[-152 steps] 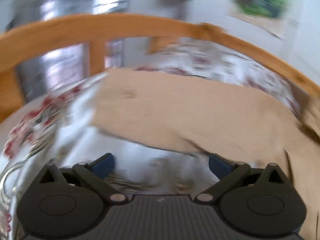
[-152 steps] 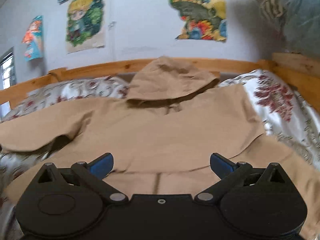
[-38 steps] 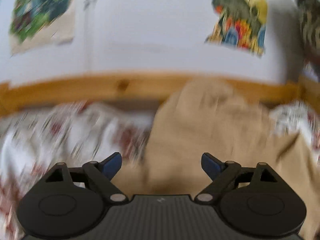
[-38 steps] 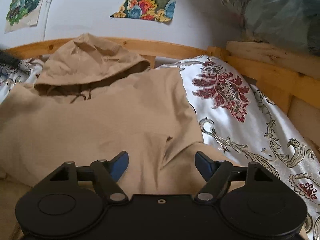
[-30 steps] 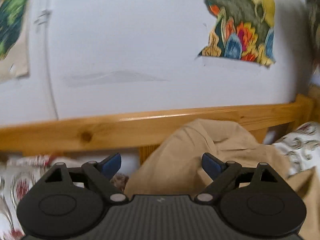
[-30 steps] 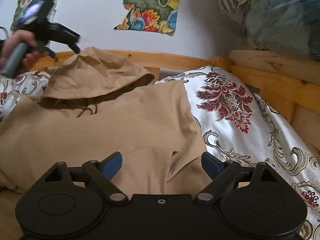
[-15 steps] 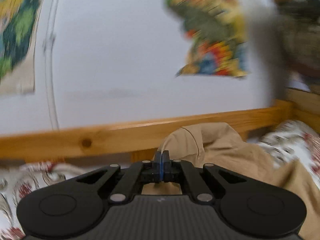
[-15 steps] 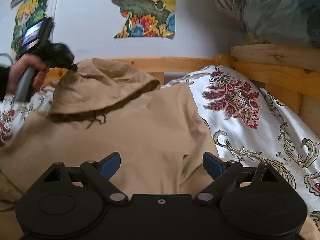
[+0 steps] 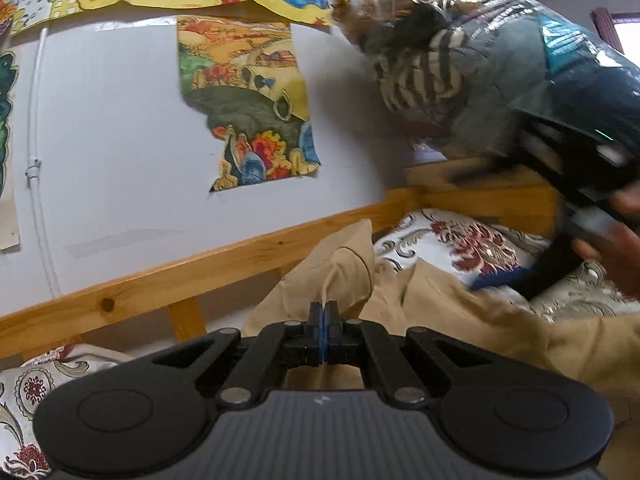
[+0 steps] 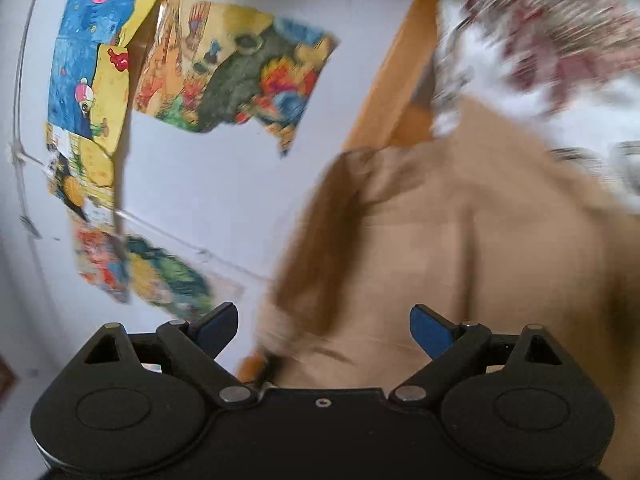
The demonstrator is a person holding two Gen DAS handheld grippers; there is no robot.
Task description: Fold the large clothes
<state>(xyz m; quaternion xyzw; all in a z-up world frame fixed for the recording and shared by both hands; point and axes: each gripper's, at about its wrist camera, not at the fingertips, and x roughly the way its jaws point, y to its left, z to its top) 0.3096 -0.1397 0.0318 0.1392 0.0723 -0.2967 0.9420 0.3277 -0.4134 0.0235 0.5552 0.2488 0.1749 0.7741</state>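
Left gripper (image 9: pixel 324 312) is pinching a fold of the hoodie (image 9: pixel 460 320), its blue pads pressed together with tan cloth sticking up between them. That cloth is the hood (image 9: pixel 340 272), which is standing up in a peak just in front of the wooden bed rail (image 9: pixel 168 280). Behind the hood, the rest of the hoodie is spreading away to the right over the flowered bedspread (image 9: pixel 460 240).

Right gripper (image 10: pixel 324 328) is showing its blue fingers (image 10: pixel 430 330) spread wide apart, with nothing gripped between them. In its own view the whole room is tilting sharply, so the rail (image 10: pixel 384 92) is running steeply up the frame, and the hoodie (image 10: pixel 460 240) is filling the space ahead of the fingers, blurred. From the left wrist view that same gripper (image 9: pixel 520 276) is appearing at the right edge as a dark blurred shape in a hand (image 9: pixel 616 252), hanging over the bedspread near the hoodie's far side.

Bright torn posters (image 9: pixel 248 104) are hanging on the white wall (image 9: pixel 112 140) above the rail, and a clear bag of bundled clothes (image 9: pixel 480 60) is sitting high in the right corner.
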